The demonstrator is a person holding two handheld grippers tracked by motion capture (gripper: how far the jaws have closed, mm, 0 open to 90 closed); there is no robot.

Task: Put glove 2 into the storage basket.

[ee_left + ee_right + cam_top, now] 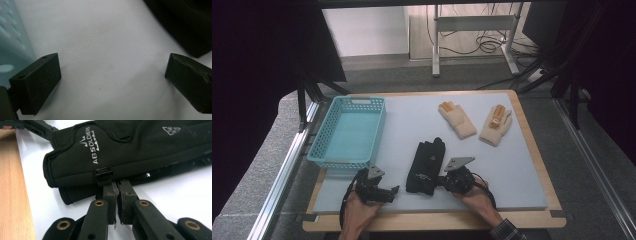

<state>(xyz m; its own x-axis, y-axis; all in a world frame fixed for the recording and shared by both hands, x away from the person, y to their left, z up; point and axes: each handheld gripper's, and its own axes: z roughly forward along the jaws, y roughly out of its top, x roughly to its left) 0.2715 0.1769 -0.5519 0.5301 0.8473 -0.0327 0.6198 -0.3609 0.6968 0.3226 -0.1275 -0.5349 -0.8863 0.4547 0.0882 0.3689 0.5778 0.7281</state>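
The black gloves (426, 161) in the middle of the high view look like soft, matt cloth with white printed letters, and a small shiny black plastic clip sits on the cuff edge. The two cream gloves (457, 120) at the upper right look fuzzy and woolly, with tan patches. The basket (348, 131) at the left is light blue plastic, smooth, full of little holes. The bench (532, 150) has a pale, smooth, matt mat on top and a light wooden edge. The right gripper (117, 185) is matt black plastic with brass-coloured rivets.
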